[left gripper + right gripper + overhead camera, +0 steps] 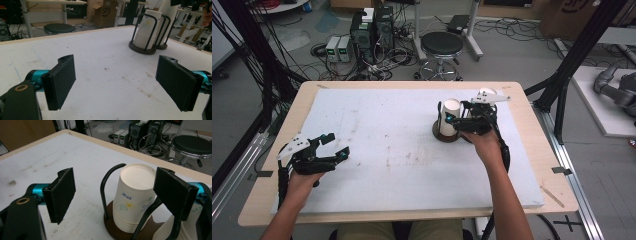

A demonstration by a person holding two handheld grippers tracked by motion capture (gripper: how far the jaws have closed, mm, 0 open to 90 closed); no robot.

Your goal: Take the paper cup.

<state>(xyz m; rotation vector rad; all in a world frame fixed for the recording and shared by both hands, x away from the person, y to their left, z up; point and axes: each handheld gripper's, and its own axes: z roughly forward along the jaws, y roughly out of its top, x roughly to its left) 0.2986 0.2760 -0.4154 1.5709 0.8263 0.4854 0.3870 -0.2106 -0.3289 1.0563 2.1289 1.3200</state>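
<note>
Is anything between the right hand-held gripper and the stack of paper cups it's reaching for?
Only the holder's own black wire hoops curve up beside the stack of paper cups. The right hand-held gripper is open, and the top cup stands clear between its jaws.

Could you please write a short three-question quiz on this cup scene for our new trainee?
1. True or false: the right gripper is open, jaws apart.
2. How does the stack of paper cups sit in the dark holder? A upside down, B on its side, C rims up.
3. Which gripper hovers far from the cups, near the table's front left corner?

Key: 1 true. 2 A. 3 the left gripper.
</note>
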